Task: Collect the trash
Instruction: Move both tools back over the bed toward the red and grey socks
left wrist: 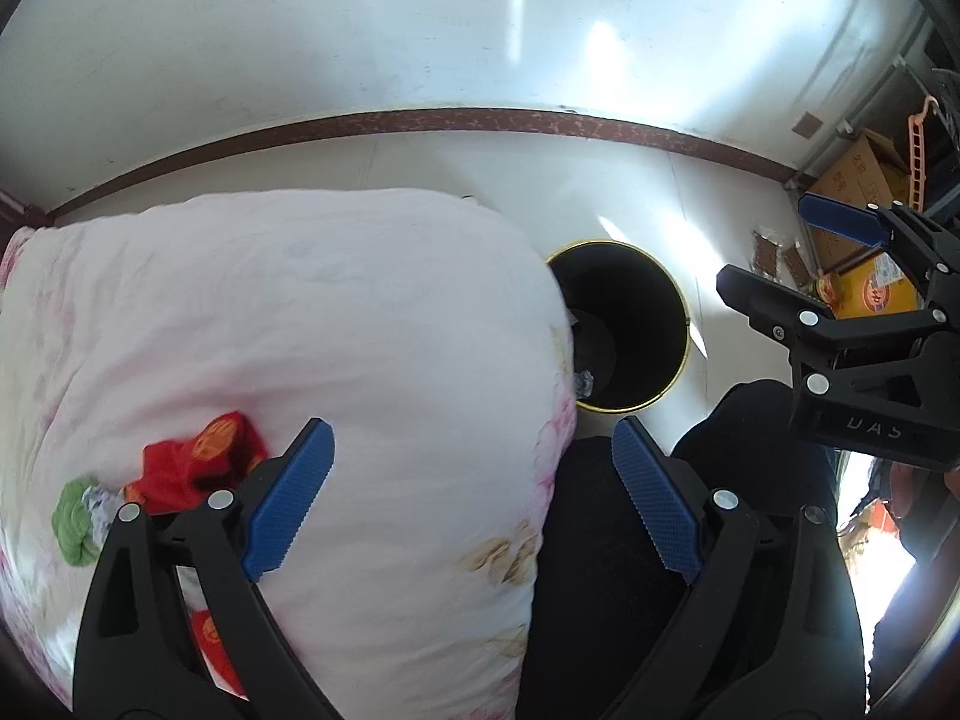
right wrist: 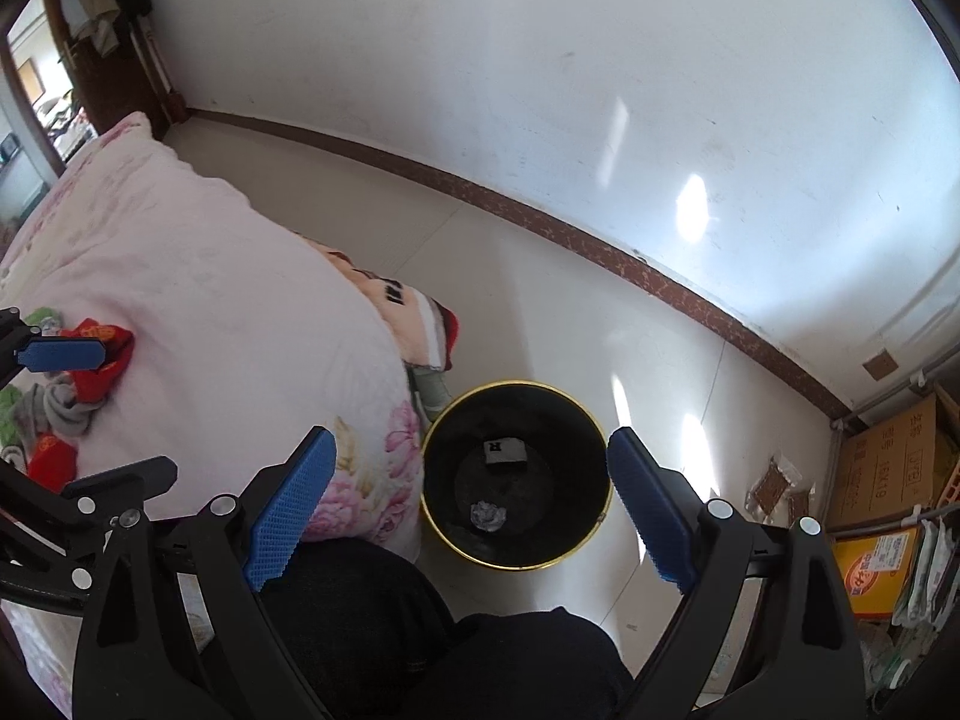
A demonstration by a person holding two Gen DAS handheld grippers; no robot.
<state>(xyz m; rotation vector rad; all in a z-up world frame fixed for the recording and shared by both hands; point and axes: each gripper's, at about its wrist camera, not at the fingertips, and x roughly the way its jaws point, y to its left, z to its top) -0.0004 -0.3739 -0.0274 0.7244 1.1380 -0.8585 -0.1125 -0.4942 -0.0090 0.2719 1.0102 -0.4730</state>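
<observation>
While both sets of tongs hang over the bedside, neither has anything between its pads. On the far left of the left wrist view a small green fabric bundle (left wrist: 73, 521) lies on the pale pink floral quilt (left wrist: 288, 312), w/ a crumpled whitish paper scrap (left wrist: 99, 501) touching it and red socks with gold print (left wrist: 201, 459) just beside. The left gripper (left wrist: 474, 495) has its blue ribbed pads spread wide, nothing held; its left pad is over the quilt, its right pad over the person's dark trousers (left wrist: 606, 546). Right of the quilt edge, on the pale floor, stands the round black bin with a yellow rim (left wrist: 651, 324).

In the right wrist view the bin (right wrist: 591, 531) sits between the bed and the wall w/ the brown skirting strip (right wrist: 600, 252). Inside it lie a crumpled silvery-white wad (right wrist: 487, 516) and a small grey-white block (right wrist: 505, 451). The right gripper (right wrist: 471, 507) hangs above the bin, jaws wide apart, empty. Further right, two small clear packets of brown stuff (right wrist: 774, 483) lie on the floor near brown cardboard boxes (right wrist: 888, 450).
</observation>
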